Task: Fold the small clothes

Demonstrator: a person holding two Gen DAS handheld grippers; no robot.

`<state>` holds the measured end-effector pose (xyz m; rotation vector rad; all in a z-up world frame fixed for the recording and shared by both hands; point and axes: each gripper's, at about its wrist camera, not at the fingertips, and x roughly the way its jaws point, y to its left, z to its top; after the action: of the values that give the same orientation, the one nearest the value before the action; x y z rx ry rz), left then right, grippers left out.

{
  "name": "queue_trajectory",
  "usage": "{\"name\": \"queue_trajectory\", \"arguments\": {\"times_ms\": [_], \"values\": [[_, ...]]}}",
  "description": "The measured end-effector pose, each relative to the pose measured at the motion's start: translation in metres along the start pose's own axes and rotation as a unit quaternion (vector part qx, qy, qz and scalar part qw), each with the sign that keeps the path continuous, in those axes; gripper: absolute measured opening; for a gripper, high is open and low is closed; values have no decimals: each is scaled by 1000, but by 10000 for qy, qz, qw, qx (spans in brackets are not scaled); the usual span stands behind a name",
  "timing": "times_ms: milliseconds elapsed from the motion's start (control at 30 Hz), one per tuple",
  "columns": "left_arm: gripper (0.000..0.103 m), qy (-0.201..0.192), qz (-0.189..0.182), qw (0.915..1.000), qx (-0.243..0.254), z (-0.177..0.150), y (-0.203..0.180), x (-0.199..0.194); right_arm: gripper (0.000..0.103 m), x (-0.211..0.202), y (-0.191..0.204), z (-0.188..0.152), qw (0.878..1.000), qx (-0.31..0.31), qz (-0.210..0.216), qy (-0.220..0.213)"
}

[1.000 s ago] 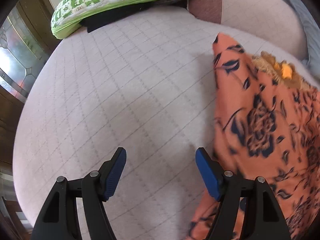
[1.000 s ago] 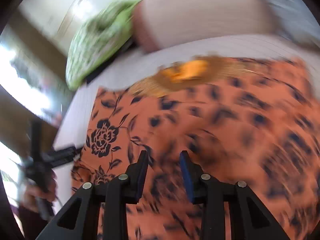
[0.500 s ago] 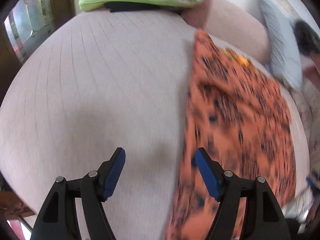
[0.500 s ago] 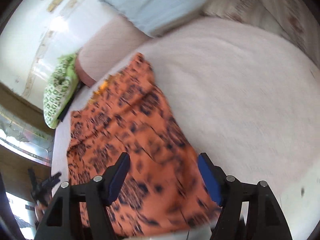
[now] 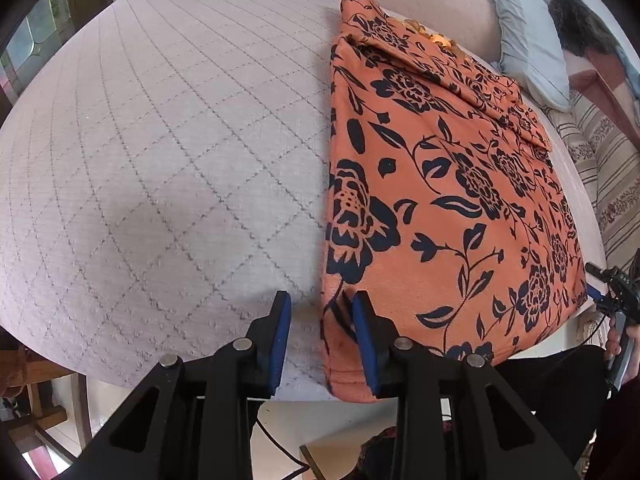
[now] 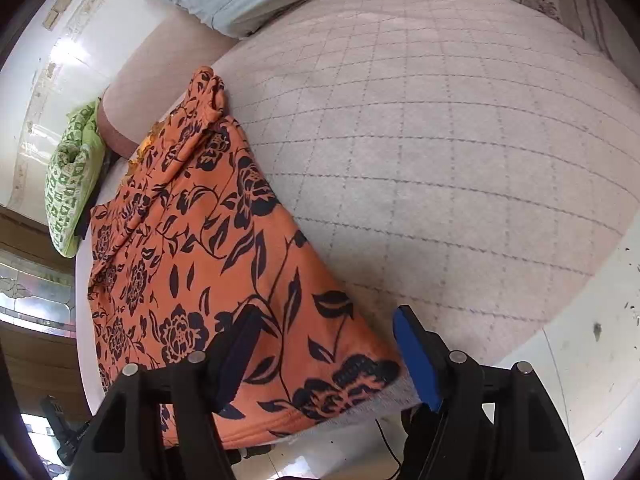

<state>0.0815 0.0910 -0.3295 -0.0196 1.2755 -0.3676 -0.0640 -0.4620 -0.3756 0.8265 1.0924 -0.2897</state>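
A: Looking at the left gripper [image 5: 322, 322] first. Jaws are closing, gap already narrow. The near left corner of the cloth [image 5: 440, 200] sits between them: the right pad lies over the hem, the left pad is still on bare bed [image 5: 160, 160]. No pinch yet, so I call it unclamped.

B: And the right gripper [image 6: 324, 356]?

A: Jaws wide but also closing. They straddle the cloth's near right corner [image 6: 192, 260]. Left finger [image 6: 236, 344] rests over the fabric, blue right pad stands off the edge over the quilt. Not gripping either.

B: Where does the cloth lie?

A: Flat on the quilted bed, orange with a dark floral print, folded into a long strip. Near end hangs at the bed's front edge, far end reaches toward the bolster [image 5: 432, 12]. Top layer has a folded flap at the far end; a bit of yellow trim pokes out there.

B: Anything around it?

A: Green patterned pillow [image 6: 72, 184] at the far left corner. Pale blue pillow [image 5: 528, 40] far right, striped bedding [image 5: 608, 168] beside it. All well apart from the cloth except the bolster, which is near its far end.

B: Grippers see each other?

A: Left view catches the right gripper in a hand [image 5: 624, 344] at the frame's right edge, by the cloth's other near corner.
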Motion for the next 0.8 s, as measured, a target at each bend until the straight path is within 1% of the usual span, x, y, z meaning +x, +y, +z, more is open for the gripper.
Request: {"name": "queue_trajectory", "arguments": {"times_ms": [33, 100, 167, 200, 233, 267, 300, 333, 367, 433, 467, 500, 533, 567, 600, 633, 733, 767, 800], "values": [[35, -38, 12, 10000, 78, -2, -2, 0, 63, 3, 3, 0, 9998, -108, -144, 31], [45, -75, 65, 9994, 339, -4, -10, 3, 62, 5, 13, -2, 9986, -413, -334, 44], [48, -119, 162, 9982, 558, -7, -17, 3, 57, 5, 15, -4, 9976, -553, -412, 77], [48, -131, 216, 9978, 614, -7, -19, 3, 47, 5, 17, -5, 9973, -621, -370, 122], [48, -130, 234, 9975, 658, -8, -21, 3, 30, 4, 19, -6, 9971, -684, -282, 177], [47, -107, 220, 9973, 693, -8, -22, 3, 25, 3, 21, -9, 9967, -760, -188, 228], [35, -93, 172, 9971, 733, -9, -23, 2, 16, 3, 23, -11, 9957, -876, -82, 290], [26, -43, 104, 9967, 809, -10, -26, 3, 15, 3, 25, -12, 9950, -953, -60, 308], [20, -9, 116, 9960, 886, -11, -28, 2, 15, 3, 26, -13, 9943, -1020, -132, 281], [20, -5, 242, 9944, 1032, -12, -33, 3, 14, 5, 27, -12, 9944, -999, -154, 315], [20, 16, 249, 9946, 1004, -11, -32, 3, 15, 6, 26, -11, 9948, -948, -132, 353], [20, 55, 261, 9956, 902, -10, -30, 3, 17, 7, 24, -9, 9957, -832, -71, 405], [20, 82, 295, 9968, 735, -8, -25, 2, 17, 8, 23, -8, 9961, -757, -21, 444], [26, 107, 324, 9976, 610, -6, -21, 2, 17, 8, 21, -7, 9962, -728, 20, 469], [34, 119, 345, 9978, 557, -4, -20, 2, 17, 10, 20, -7, 9963, -710, 60, 488], [37, 126, 367, 9976, 578, -4, -20, 1, 18, 10, 21, -7, 9961, -722, 79, 500], [37, 301, 241, 9956, 858, -9, -30, 6, 20, 10, 25, -8, 9946, -915, 68, 483], [33, 320, 218, 9949, 934, -10, -33, 8, 20, 10, 29, -9, 9935, -1038, -13, 470], [26, 322, 240, 9939, 1032, -10, -37, 9, 15, 11, 36, -11, 9913, -1232, -148, 445]]}}
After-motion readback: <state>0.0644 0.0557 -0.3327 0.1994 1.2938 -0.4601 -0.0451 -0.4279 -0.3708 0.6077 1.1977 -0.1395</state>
